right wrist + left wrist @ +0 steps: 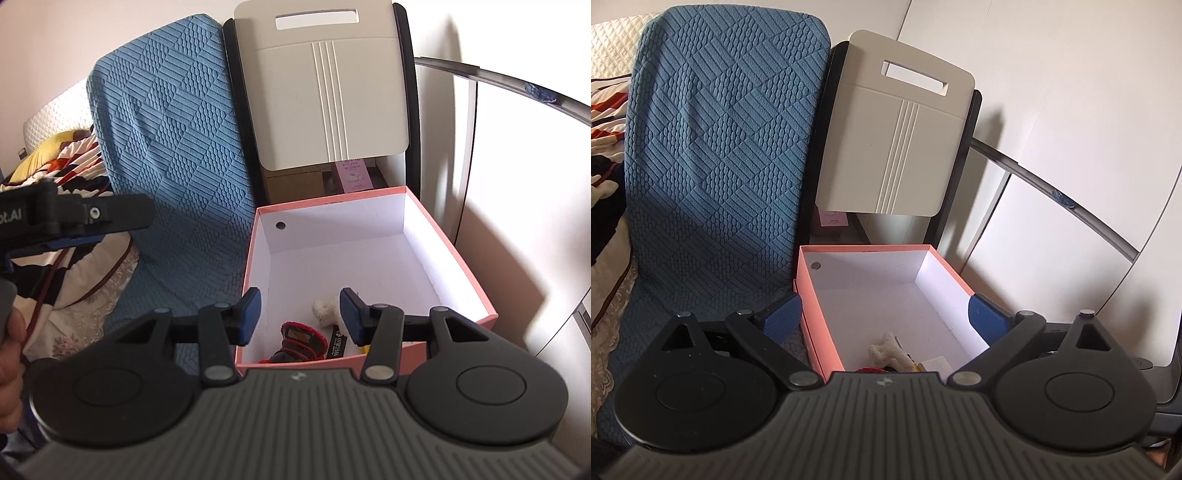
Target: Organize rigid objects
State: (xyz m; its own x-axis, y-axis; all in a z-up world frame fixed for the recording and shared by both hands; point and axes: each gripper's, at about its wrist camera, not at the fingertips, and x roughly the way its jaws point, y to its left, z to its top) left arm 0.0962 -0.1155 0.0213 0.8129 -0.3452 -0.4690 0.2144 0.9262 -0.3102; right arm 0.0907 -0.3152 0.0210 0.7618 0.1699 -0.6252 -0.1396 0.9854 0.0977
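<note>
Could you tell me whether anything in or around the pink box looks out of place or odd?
One thing: a small fluffy white toy lies in the pink box among harder items like the red-trimmed piece, odd for a rigid-object sort. Nothing looks spilled or damaged.

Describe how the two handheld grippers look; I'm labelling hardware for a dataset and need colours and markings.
Both match. The left gripper and right gripper have black linkage arms with silver pivot rivets, round black discs either side, and a grey ribbed body bearing a small logo. The fingers carry blue textured pads. In the right wrist view, the left gripper's side shows white lettering.
</note>
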